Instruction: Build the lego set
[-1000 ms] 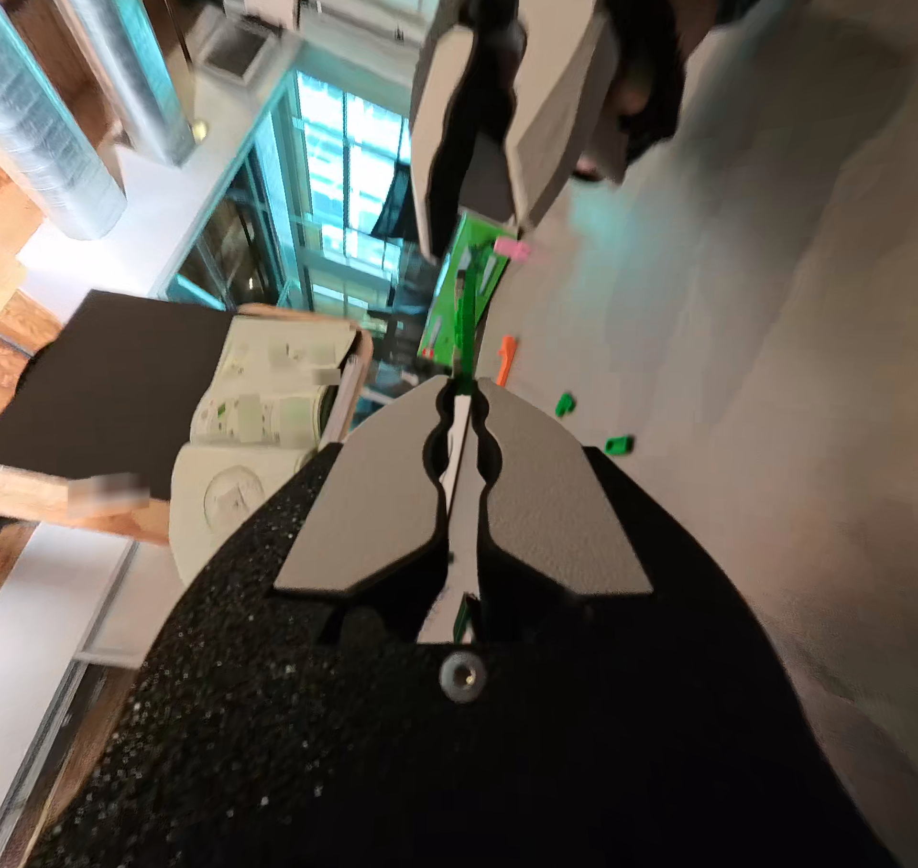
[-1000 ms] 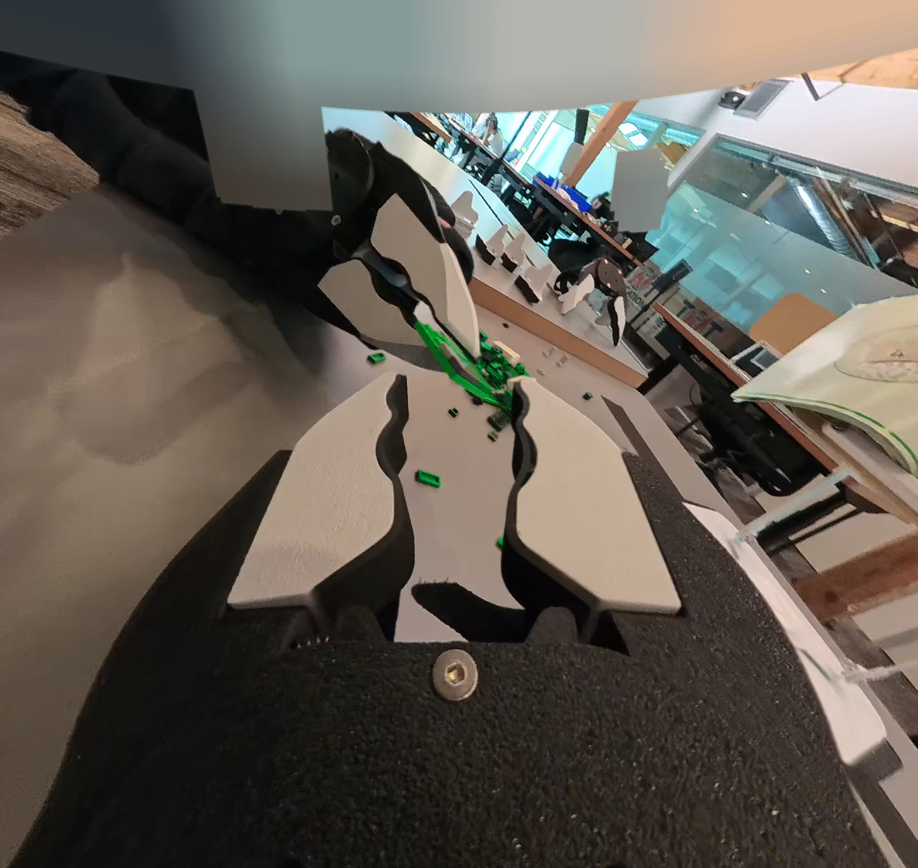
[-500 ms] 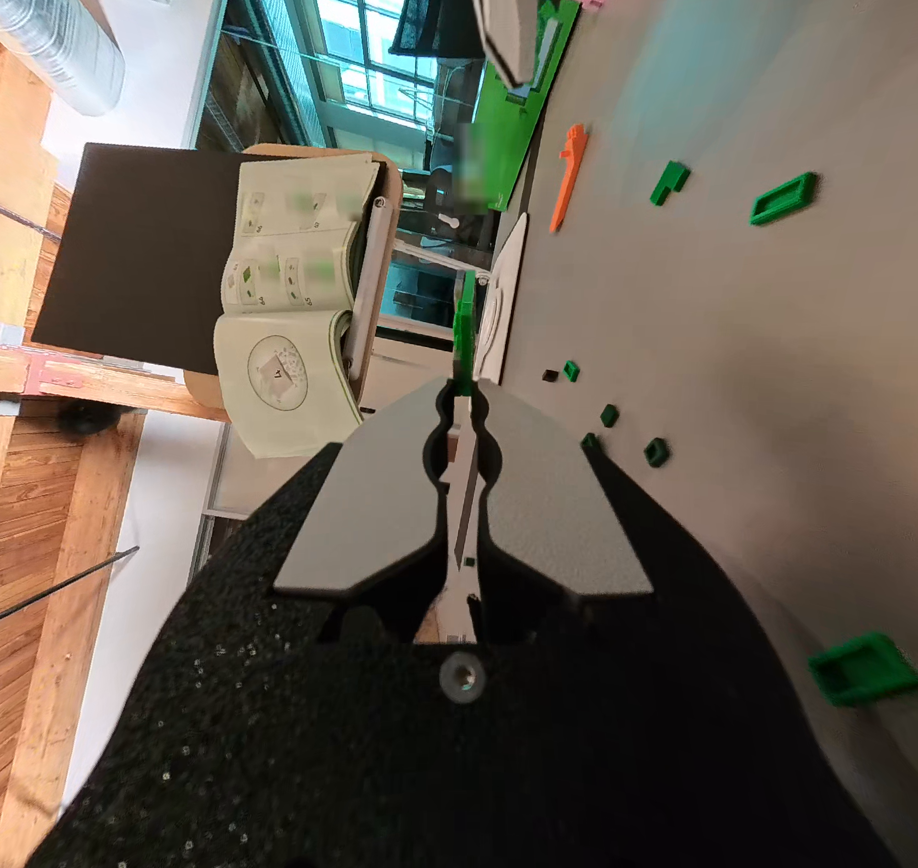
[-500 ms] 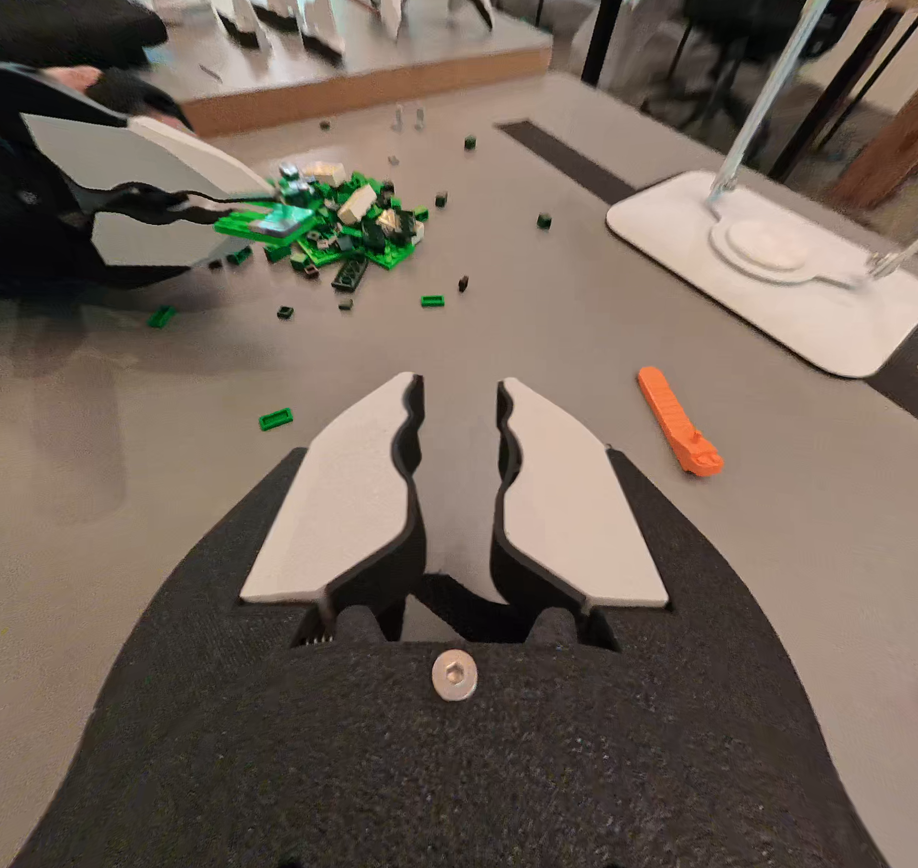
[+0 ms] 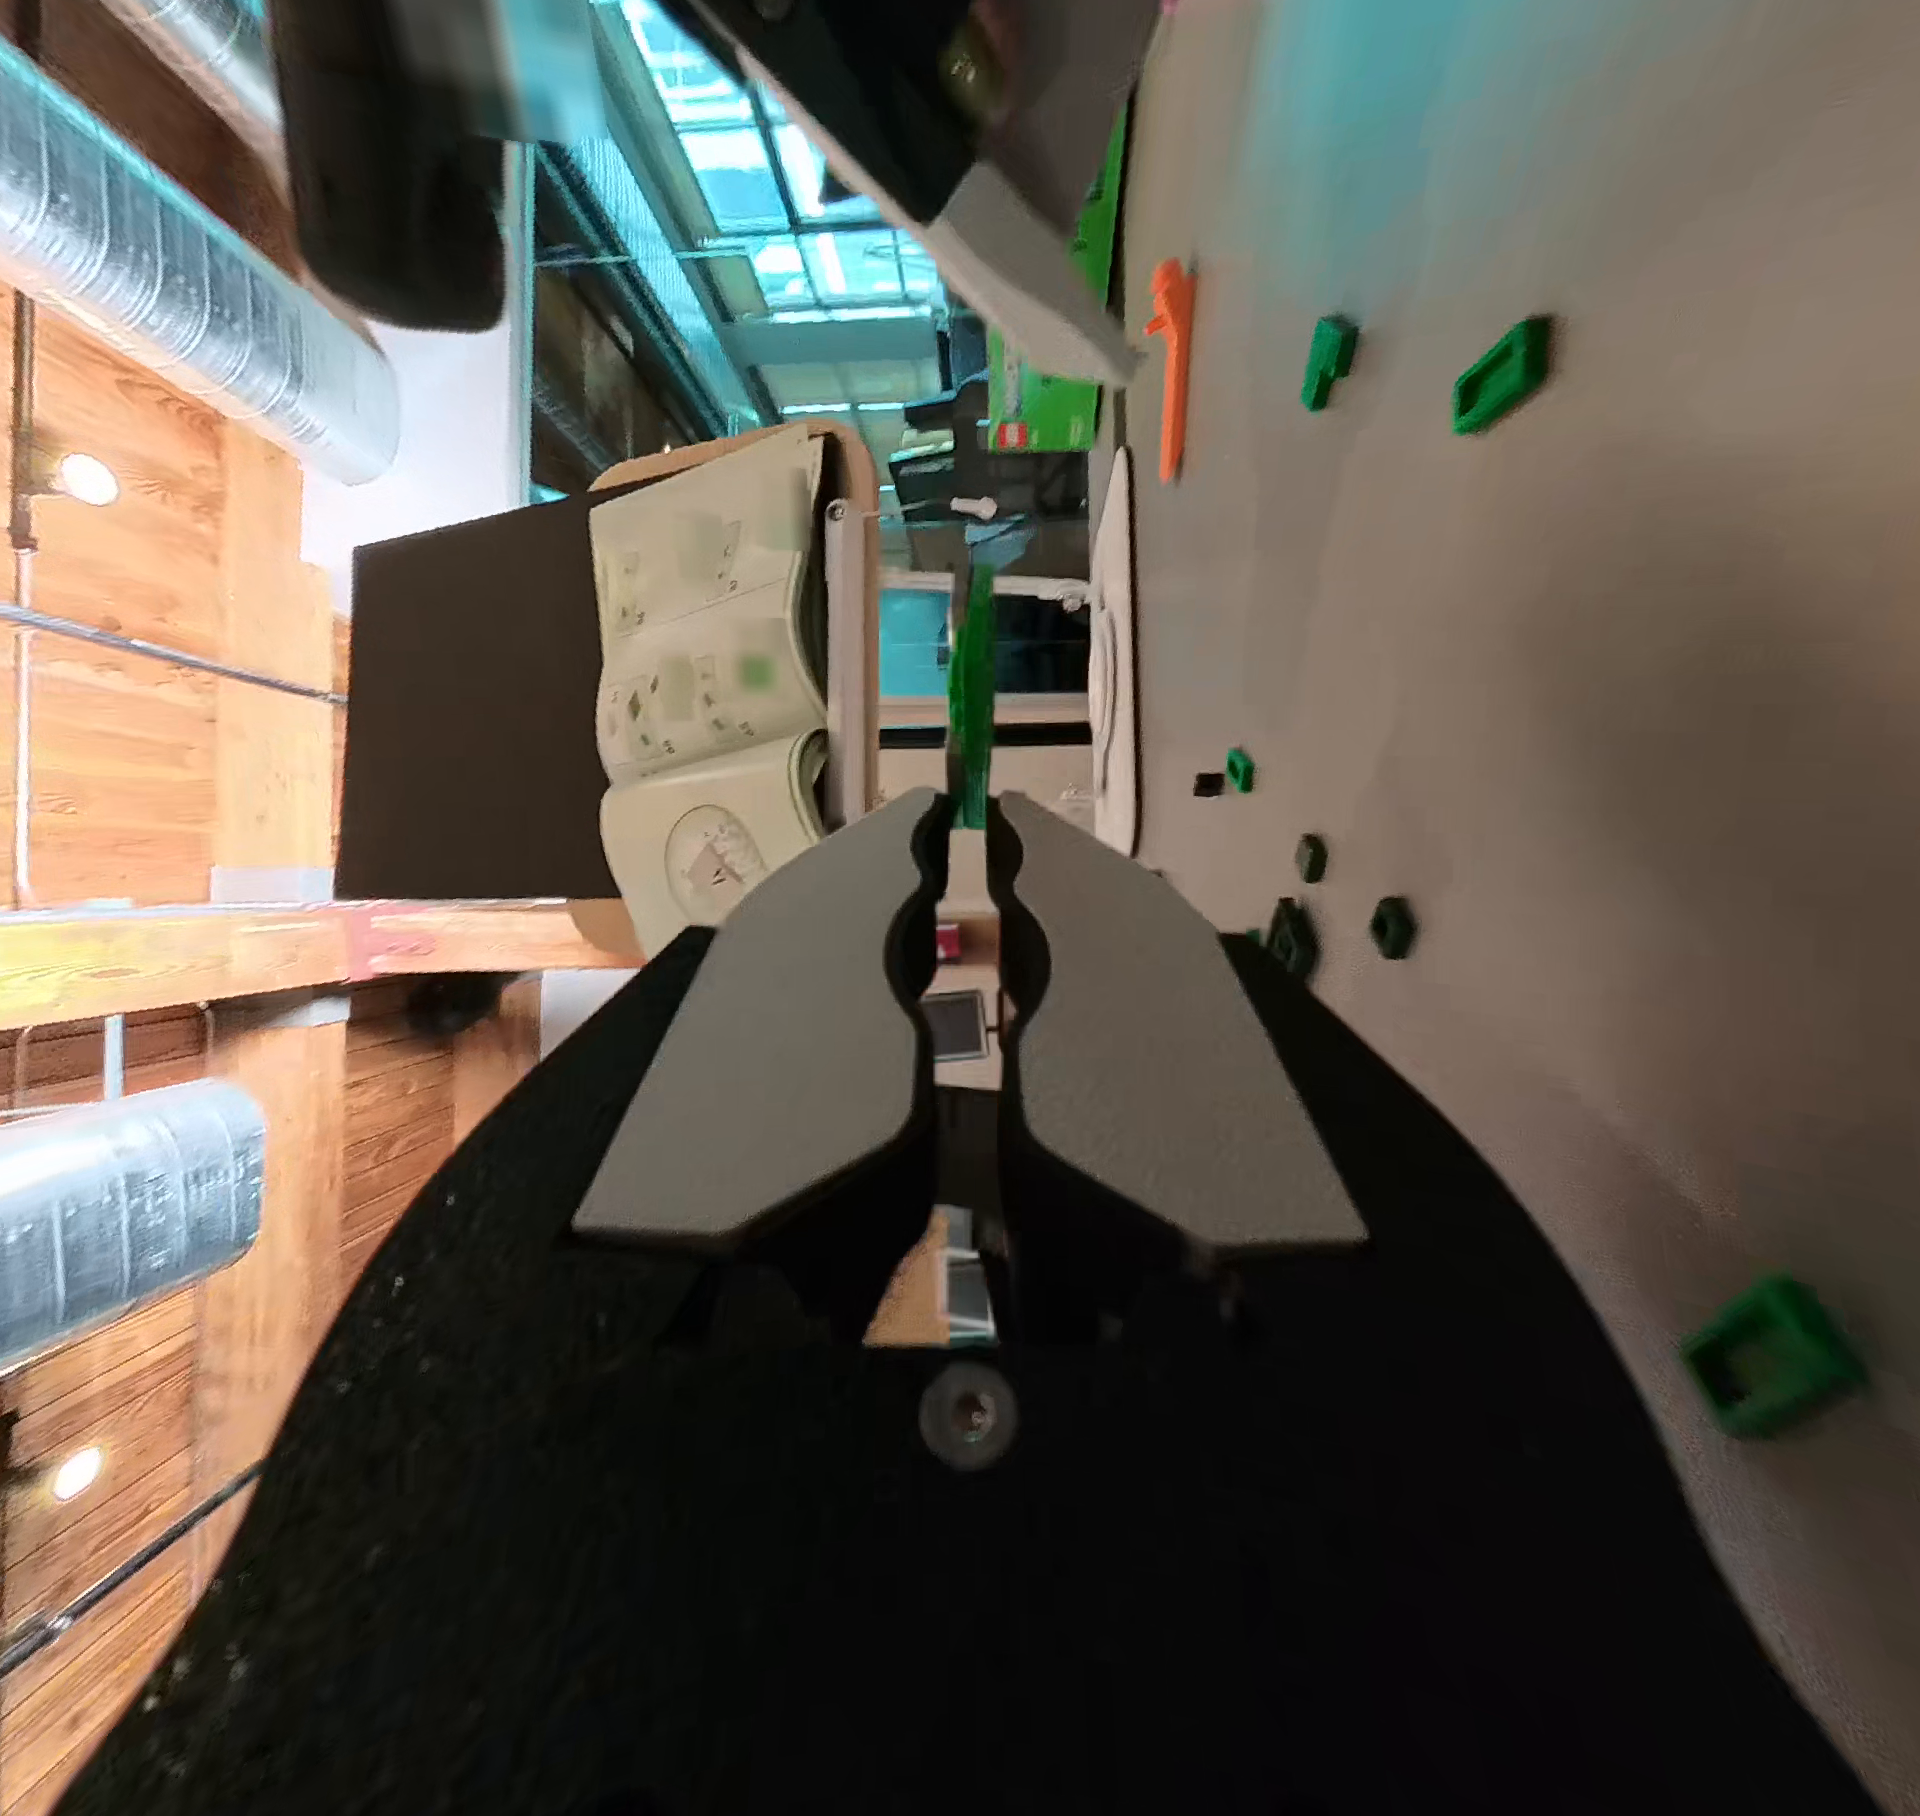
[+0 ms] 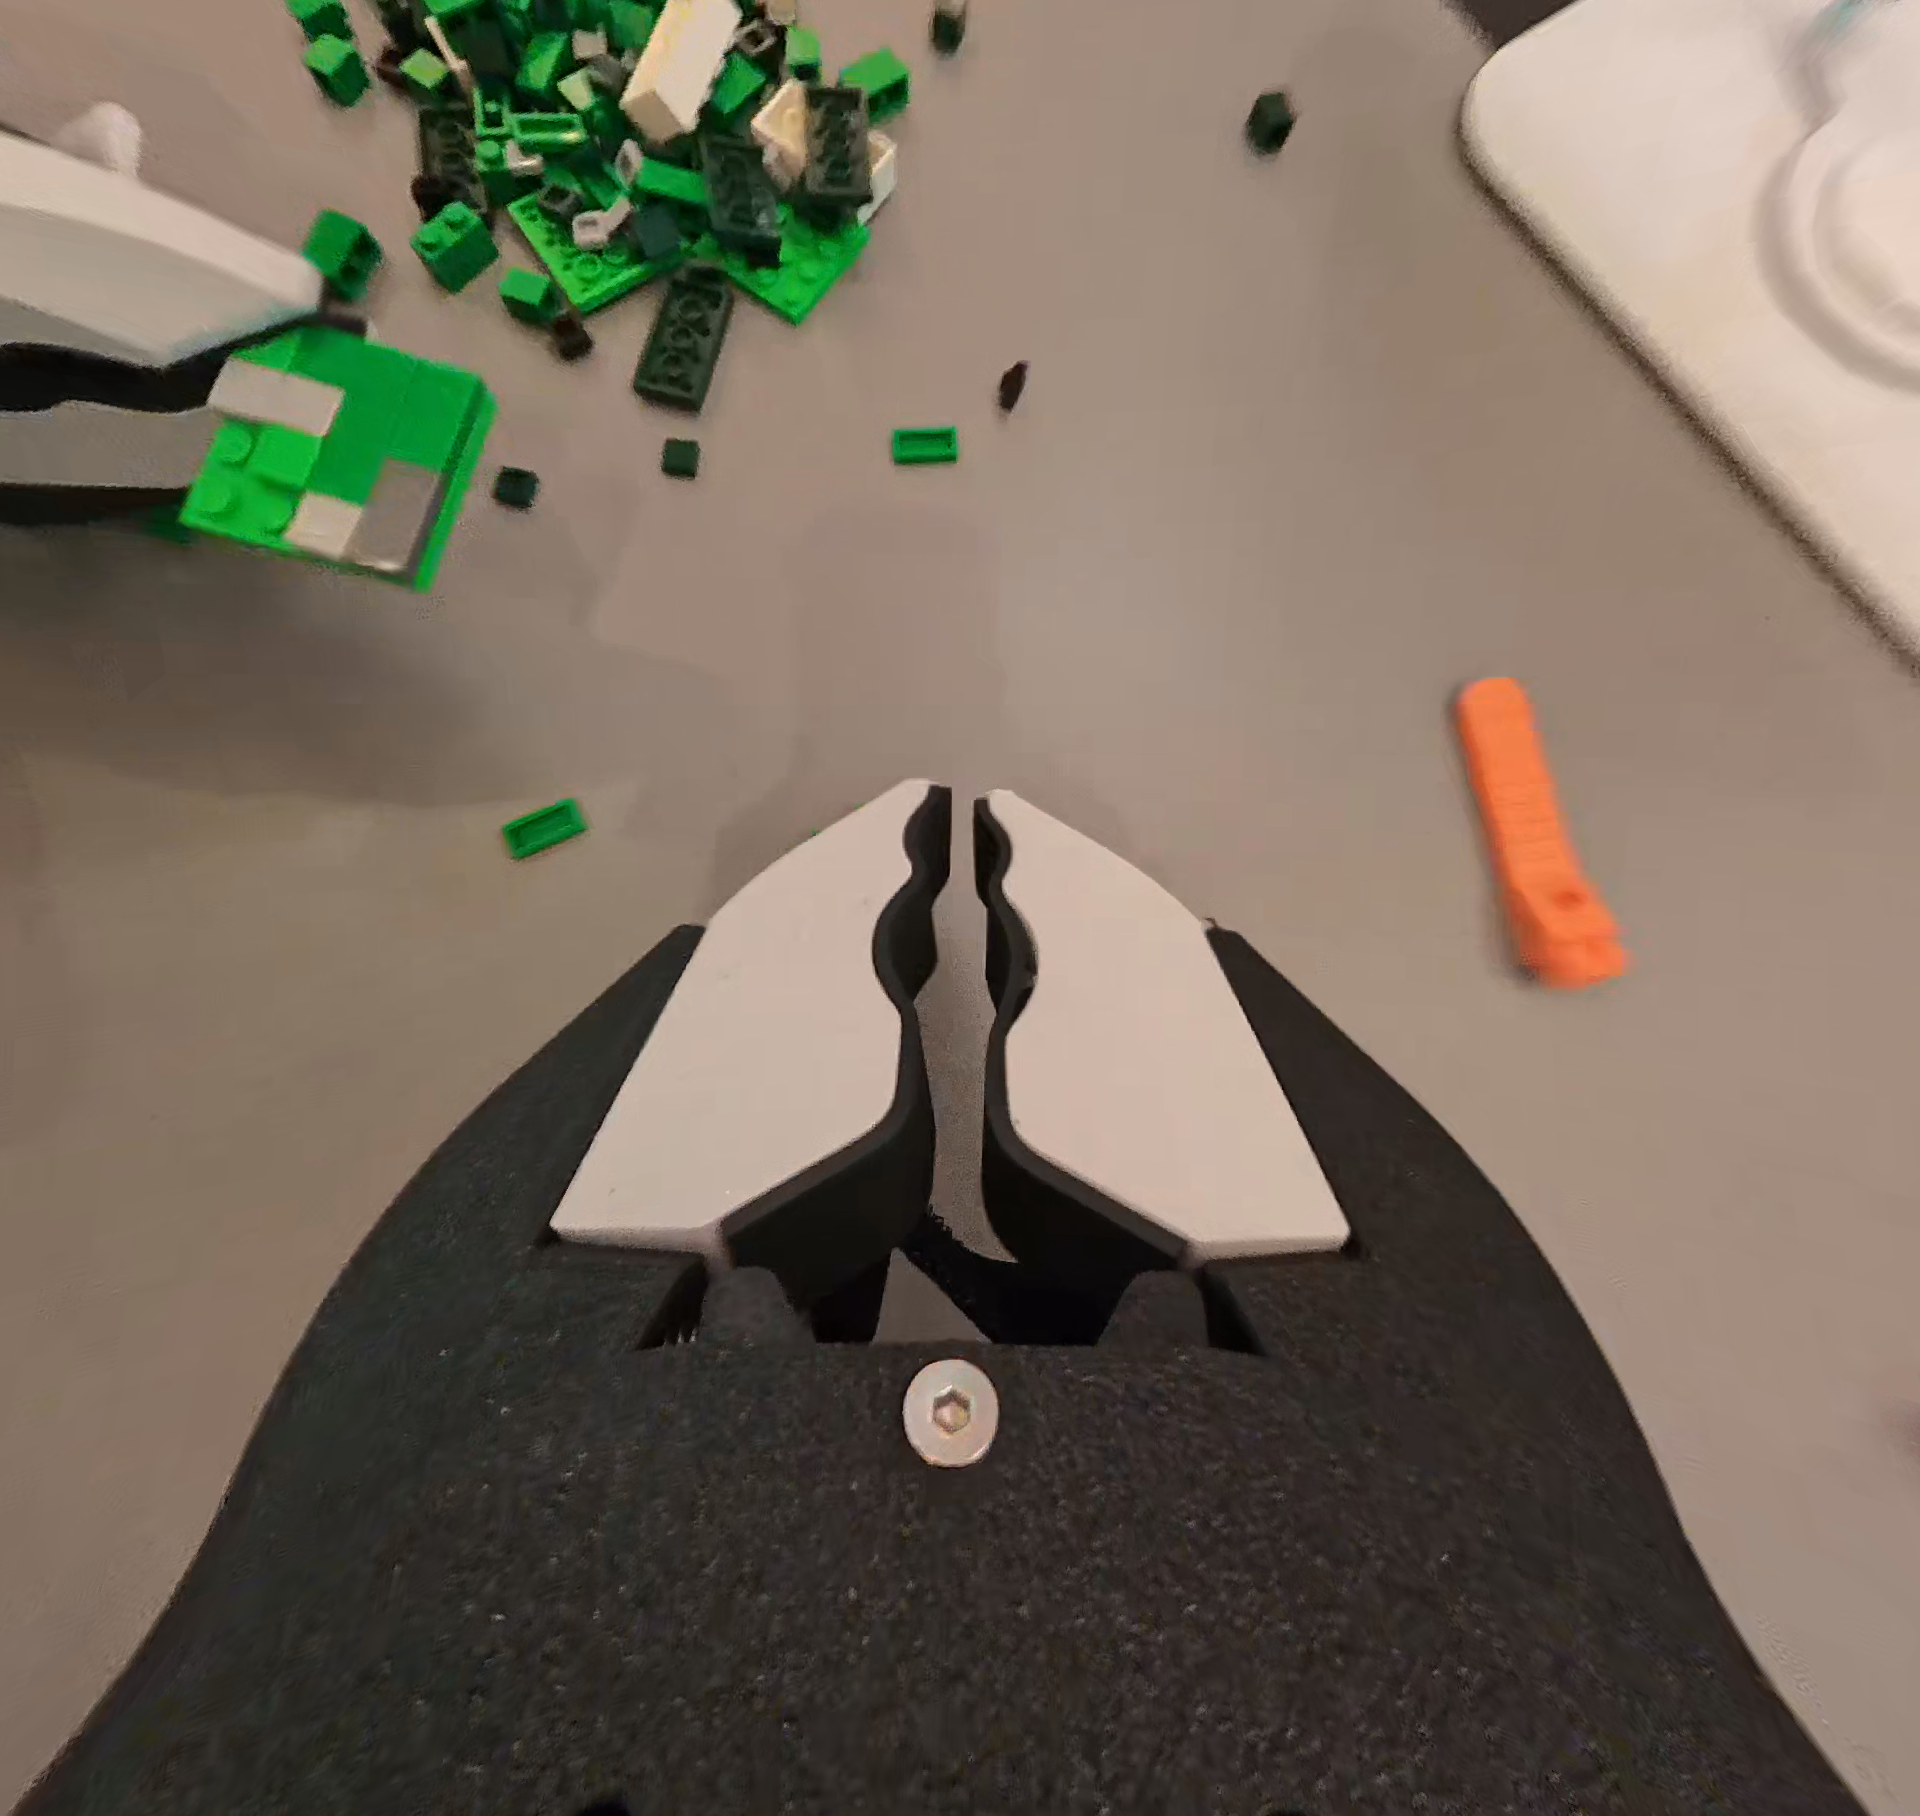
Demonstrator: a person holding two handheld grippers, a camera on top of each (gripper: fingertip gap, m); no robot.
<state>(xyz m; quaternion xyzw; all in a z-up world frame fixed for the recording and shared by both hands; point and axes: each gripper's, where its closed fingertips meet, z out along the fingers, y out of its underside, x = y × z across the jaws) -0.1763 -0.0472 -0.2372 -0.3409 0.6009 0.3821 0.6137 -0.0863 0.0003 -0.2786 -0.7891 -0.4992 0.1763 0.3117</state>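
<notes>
Over table, right gripper [image 6: 961, 805] fingers narrowed, empty, left gripper [image 6: 197, 416] clamping green assembly [image 6: 332, 462].

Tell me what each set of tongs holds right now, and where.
Left tongs pinch the green lego plate assembly by one edge. Right tongs, nearly closed, hold nothing.

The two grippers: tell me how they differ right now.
The left gripper is shut on the green plate assembly, held above the table; the right gripper holds nothing, its fingers almost closed with a thin gap. The left sits near the brick pile; the right points down at bare table, nearer the orange tool. Both have pale fingers.
</notes>
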